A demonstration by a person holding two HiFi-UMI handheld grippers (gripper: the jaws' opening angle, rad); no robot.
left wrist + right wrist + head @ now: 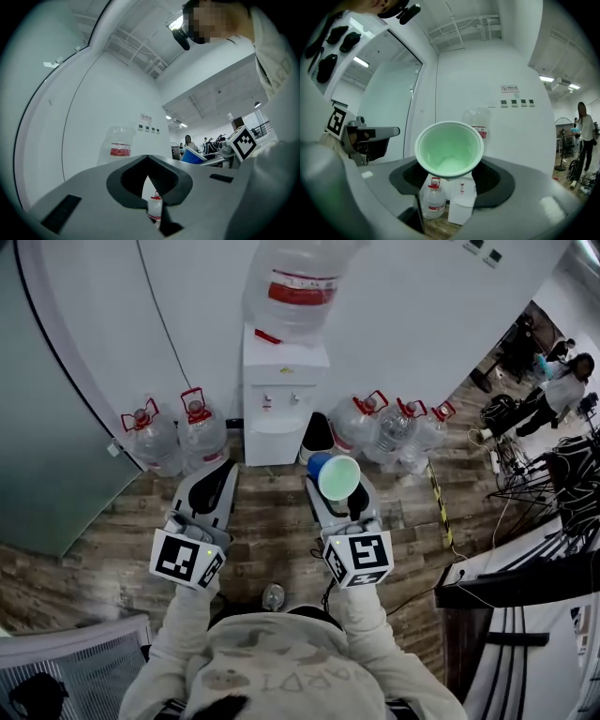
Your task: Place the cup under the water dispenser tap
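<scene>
The white water dispenser (279, 395) stands against the far wall with a large bottle (300, 282) on top; its taps (281, 399) sit above an open recess. My right gripper (333, 488) is shut on a cup (337, 476), blue outside and pale green inside, lying on its side with its mouth toward me. In the right gripper view the cup (449, 149) fills the space between the jaws, with the dispenser (461, 201) beyond it. My left gripper (212, 491) is shut and holds nothing, beside the right one. The left gripper view catches the cup (192, 154) at its right.
Water jugs with red handles stand on the wooden floor on both sides of the dispenser (155, 439) (389, 427). A black object (319, 433) leans at the dispenser's right. A glass partition (47, 427) runs at the left. Desks, cables (525, 493) and a person (562, 390) are at the right.
</scene>
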